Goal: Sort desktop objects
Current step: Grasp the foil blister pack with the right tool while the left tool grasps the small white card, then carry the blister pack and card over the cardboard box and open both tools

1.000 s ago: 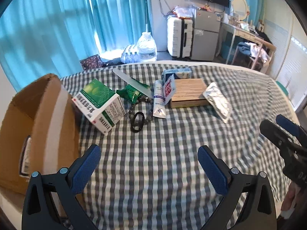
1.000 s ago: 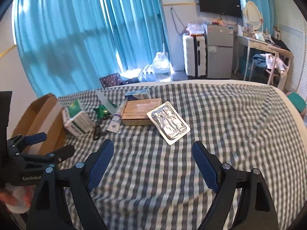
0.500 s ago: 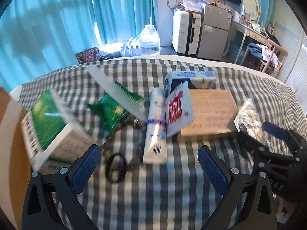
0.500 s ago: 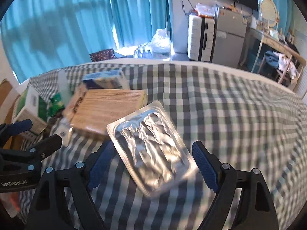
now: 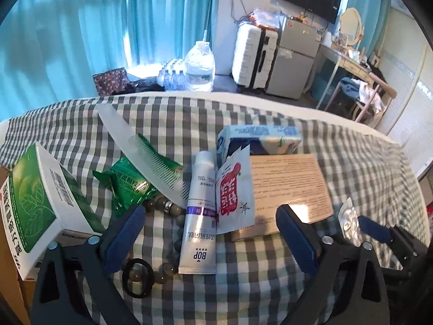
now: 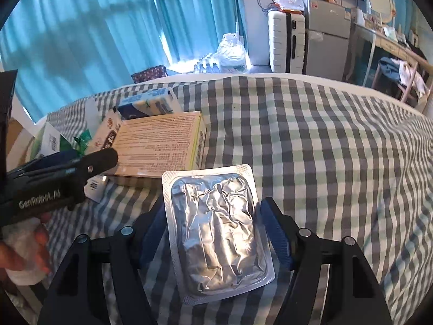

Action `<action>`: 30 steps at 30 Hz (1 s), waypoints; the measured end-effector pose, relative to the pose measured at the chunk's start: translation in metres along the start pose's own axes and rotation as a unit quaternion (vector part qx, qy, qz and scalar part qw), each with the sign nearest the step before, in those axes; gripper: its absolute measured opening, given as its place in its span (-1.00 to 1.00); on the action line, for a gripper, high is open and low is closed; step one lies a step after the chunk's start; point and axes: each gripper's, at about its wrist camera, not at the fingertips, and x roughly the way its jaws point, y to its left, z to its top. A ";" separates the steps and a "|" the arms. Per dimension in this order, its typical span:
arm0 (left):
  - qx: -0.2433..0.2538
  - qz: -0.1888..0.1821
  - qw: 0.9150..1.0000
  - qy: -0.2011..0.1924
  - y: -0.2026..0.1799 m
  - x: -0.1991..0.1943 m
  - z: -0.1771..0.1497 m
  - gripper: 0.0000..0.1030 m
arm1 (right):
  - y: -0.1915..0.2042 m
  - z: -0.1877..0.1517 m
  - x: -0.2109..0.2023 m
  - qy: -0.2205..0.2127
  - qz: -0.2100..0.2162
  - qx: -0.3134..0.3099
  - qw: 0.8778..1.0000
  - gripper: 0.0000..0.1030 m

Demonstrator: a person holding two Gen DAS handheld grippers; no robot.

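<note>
My left gripper [image 5: 209, 233] is open low over the checked cloth, its fingers either side of a white BOP tube [image 5: 200, 216] and a red-printed sachet [image 5: 235, 192]. Beside them lie a bead bracelet [image 5: 162, 205], a black hair tie [image 5: 138, 277], a white comb [image 5: 143, 151], a green packet [image 5: 127, 184] and a green-white box [image 5: 35, 203]. My right gripper [image 6: 213, 227] is open around a silver foil blister pack [image 6: 216, 227], one finger at each long edge; contact is unclear. The left gripper also shows in the right wrist view [image 6: 89, 162].
A flat tan box [image 5: 286, 187] and a blue-white tissue pack [image 5: 259, 138] lie behind the tube. A cardboard box's edge [image 5: 10, 292] is at the far left. The cloth's far edge curves behind, with a suitcase [image 5: 254, 54], a water jug and a desk on the floor beyond.
Both grippers have moved forward and down. The left one now straddles the tube and sachet. The right one has closed in around the foil pack, its fingers narrower than before.
</note>
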 end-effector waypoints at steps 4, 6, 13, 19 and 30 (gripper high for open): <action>0.019 -0.005 1.000 0.002 -0.001 -0.002 0.006 0.11 | 0.004 -0.003 -0.010 -0.003 0.002 0.002 1.000 0.33; 0.037 -0.007 0.999 0.018 -0.005 0.004 0.007 -0.40 | 0.005 -0.003 -0.012 -0.001 0.000 0.001 1.000 0.33; 0.070 -0.020 0.997 0.018 -0.018 0.002 0.006 -0.92 | 0.002 0.002 -0.014 0.002 0.005 0.007 1.000 0.33; 0.071 -0.029 0.997 0.027 -0.014 -0.023 0.002 -0.92 | 0.009 -0.006 -0.036 0.001 0.012 0.016 1.000 0.32; 0.092 -0.026 0.995 -0.001 -0.014 -0.134 -0.014 -0.92 | 0.061 -0.022 -0.119 -0.029 0.019 0.018 0.999 0.32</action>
